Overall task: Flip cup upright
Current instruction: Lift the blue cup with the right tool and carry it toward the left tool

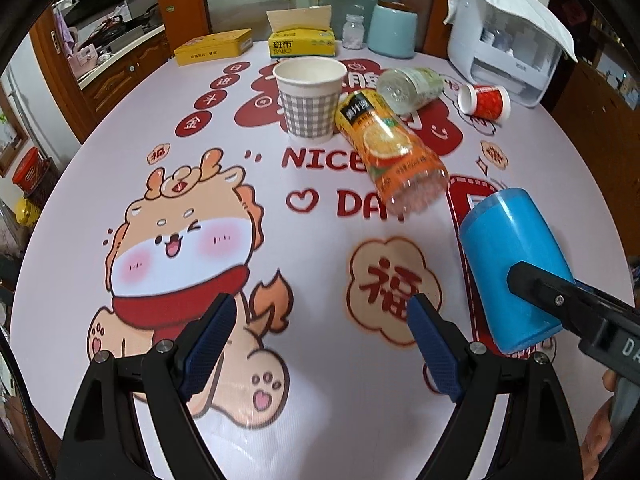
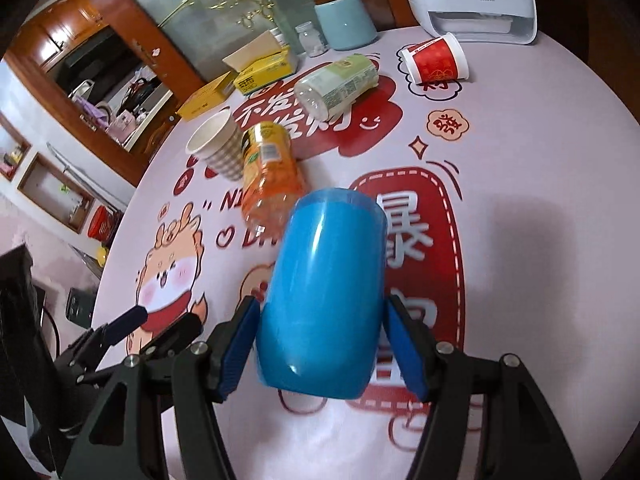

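A blue cup sits between the blue pads of my right gripper, tilted with its base pointing away. The pads touch or nearly touch its sides near the rim end. In the left wrist view the same blue cup is at the right, with the right gripper's finger across it. My left gripper is open and empty over the printed tablecloth. A red paper cup lies on its side far right; it also shows in the right wrist view.
An orange juice bottle and a clear green-label bottle lie on their sides mid-table. A checked paper cup stands upright. A tissue box, yellow tin, jar, teal canister and white appliance line the far edge.
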### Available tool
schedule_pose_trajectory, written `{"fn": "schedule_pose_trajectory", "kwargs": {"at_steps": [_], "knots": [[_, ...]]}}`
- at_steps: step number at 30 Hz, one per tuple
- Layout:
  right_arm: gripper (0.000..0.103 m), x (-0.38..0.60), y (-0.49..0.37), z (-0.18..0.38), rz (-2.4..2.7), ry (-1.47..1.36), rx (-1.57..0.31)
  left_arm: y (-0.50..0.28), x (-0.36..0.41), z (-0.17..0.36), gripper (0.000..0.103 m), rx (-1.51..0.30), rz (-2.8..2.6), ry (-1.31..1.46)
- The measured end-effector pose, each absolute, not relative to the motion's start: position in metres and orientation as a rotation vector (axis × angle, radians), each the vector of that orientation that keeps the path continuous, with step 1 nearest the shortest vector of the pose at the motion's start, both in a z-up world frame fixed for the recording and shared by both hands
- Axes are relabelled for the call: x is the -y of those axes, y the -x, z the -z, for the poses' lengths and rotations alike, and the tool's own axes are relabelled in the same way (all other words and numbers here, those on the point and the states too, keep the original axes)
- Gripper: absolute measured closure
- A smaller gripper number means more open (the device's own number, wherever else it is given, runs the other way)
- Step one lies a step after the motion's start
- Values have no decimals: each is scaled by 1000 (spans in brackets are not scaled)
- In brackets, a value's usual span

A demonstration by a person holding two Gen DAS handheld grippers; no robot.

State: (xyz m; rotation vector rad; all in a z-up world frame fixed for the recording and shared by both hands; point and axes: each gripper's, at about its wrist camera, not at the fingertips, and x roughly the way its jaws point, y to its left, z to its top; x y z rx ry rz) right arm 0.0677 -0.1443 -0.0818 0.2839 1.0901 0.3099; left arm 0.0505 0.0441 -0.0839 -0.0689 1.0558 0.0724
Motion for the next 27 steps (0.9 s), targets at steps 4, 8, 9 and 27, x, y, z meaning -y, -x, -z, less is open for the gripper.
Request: {"fn": "schedule_pose_trajectory", "kwargs": {"at_steps": [4,8,9,27], "knots": [[40,140,-54,83,-319,-275,-1086,-40,-44,86,17,-1067,-66,62],[40,136,-42,84,-314,-256,-1062,-32,-44,85,17,-1067,-62,55],[40,135,-39,85,-309,-249,-1055,-30,-45,85,17,-1067,-61,55],[40,123,-13,104,-323,-238,-1097,-24,-48,91,17,-1088,-62,62]]}}
